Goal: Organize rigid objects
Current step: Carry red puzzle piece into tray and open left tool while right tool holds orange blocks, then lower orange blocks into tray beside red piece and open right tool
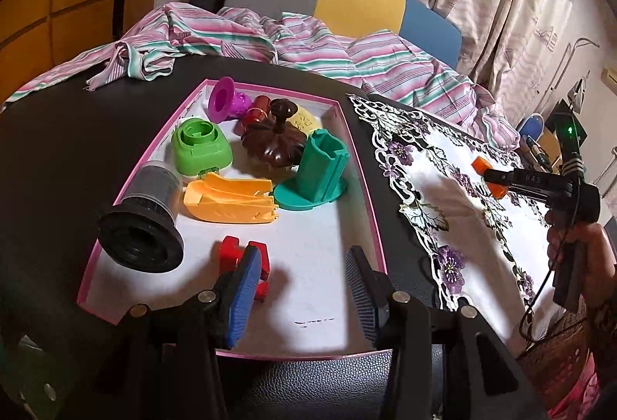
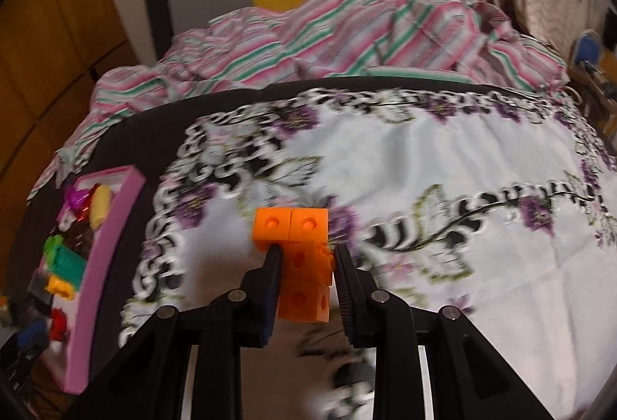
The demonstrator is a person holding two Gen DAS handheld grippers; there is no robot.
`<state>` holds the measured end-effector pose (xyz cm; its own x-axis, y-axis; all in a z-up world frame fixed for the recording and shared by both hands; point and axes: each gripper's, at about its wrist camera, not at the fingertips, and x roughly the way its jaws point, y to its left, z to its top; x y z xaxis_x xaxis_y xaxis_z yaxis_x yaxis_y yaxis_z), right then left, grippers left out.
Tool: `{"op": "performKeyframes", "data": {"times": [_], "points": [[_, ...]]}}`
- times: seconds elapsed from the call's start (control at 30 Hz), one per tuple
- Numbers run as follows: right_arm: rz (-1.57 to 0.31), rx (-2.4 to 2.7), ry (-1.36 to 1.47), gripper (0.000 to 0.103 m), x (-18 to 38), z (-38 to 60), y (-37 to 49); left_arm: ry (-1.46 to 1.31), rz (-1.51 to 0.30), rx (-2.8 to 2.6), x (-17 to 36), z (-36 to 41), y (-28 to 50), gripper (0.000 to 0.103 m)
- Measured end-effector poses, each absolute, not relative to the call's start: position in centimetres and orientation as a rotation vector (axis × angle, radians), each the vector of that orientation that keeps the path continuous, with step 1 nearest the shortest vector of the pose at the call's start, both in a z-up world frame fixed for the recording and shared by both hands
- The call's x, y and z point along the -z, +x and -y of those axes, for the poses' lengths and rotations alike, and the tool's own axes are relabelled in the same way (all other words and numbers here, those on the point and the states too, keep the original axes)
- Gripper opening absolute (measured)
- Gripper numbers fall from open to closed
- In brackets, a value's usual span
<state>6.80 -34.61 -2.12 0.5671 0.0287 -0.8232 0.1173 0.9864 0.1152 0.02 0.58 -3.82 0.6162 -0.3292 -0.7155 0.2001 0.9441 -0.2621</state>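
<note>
Both wrist views look steeply down, sharing the pink-rimmed tray [image 1: 362,165] and cloth [image 2: 482,158].

Orange cube piece [image 2: 299,258]; pink-rimmed white tray [image 1: 327,227]; red block [image 1: 231,252]; purple-floral white cloth [image 1: 455,196]; striped pink-green fabric [image 1: 308,42].

Two hand-held grippers of black plastic: the left gripper [image 1: 304,289] carries blue ribbed pads and silver screws on its linkage arms; the right gripper [image 2: 306,266] has dark ribbed pads, a pistol-style handle, a thin black cable, a green indicator light and white stripes.
</note>
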Motion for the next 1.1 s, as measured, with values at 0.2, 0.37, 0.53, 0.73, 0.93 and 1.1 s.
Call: {"op": "performKeyframes", "data": {"times": [0.2,0.37,0.53,0.73,0.93,1.1], "points": [[-0.973,-0.058,0.105,0.027,1.9,28.4,5.5,-0.158,-0.837,0.307,3.3,-0.7,-0.2,0.046],[-0.982,-0.166,0.107,0.027,1.8,23.7,4.1,-0.178,-0.822,0.295,2.8,-1.6,-0.5,0.046],[-0.979,-0.266,0.135,0.027,1.3,19.5,2.9,-0.179,-0.811,0.273,2.5,-2.3,-0.9,0.046],[-0.988,-0.355,0.159,0.027,1.6,15.6,2.1,-0.155,-0.81,0.226,2.4,-3.1,-1.5,0.047],[-1.021,-0.392,0.157,0.027,2.4,12.8,1.9,-0.146,-0.805,0.164,2.2,-4.3,-1.9,0.047],[-1.049,-0.403,0.133,0.027,3.3,10.9,2.5,-0.132,-0.782,0.12,1.4,-5.1,-2.2,0.047]]}}
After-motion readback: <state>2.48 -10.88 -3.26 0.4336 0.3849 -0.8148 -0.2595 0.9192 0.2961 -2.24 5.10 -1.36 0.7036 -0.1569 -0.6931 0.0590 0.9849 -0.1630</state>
